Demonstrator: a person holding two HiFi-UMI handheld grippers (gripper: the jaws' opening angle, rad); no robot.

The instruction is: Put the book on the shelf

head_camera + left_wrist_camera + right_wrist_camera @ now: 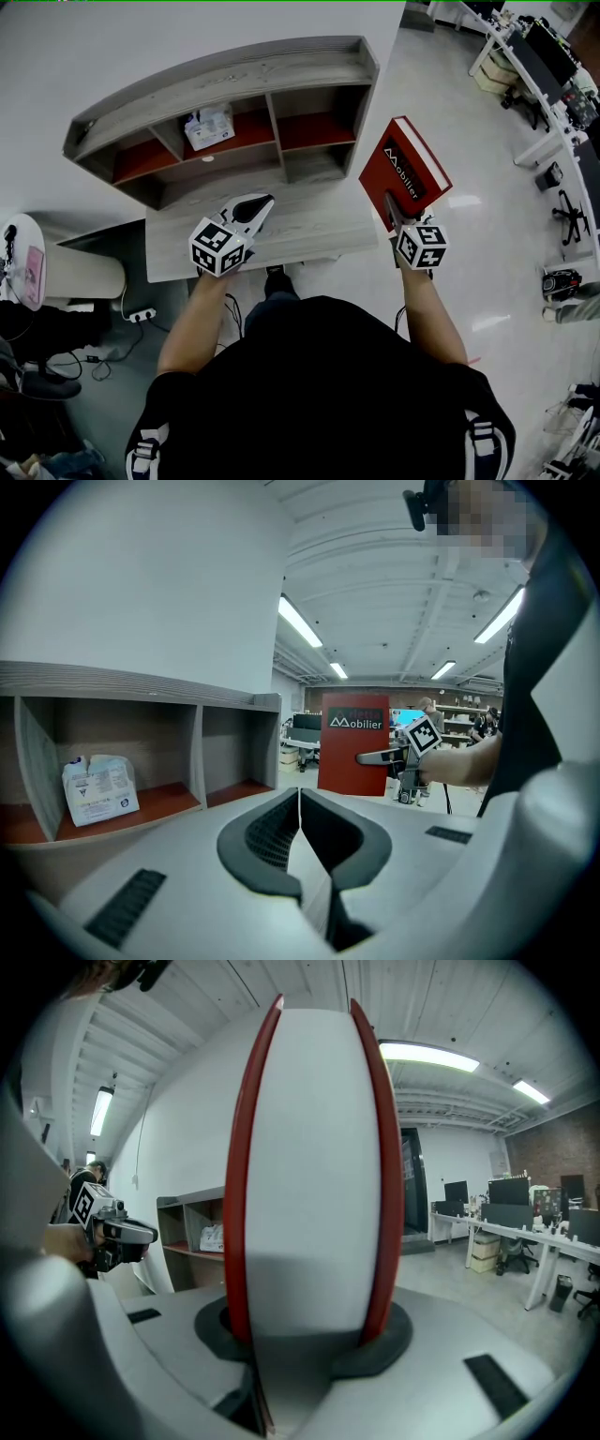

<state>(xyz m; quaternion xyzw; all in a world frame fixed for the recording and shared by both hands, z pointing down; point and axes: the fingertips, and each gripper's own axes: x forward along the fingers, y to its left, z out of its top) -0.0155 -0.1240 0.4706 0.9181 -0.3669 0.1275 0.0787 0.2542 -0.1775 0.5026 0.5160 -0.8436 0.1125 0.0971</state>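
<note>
Red book [405, 169] held up in the air just beside the right end of the shelf [234, 70], lower edge clamped in the right hand-held gripper [397, 214]. Left hand-held gripper [255, 210] low over the bench [309, 232], jaws pressed together, empty. White packet [208, 127] inside an upper shelf compartment.
</note>
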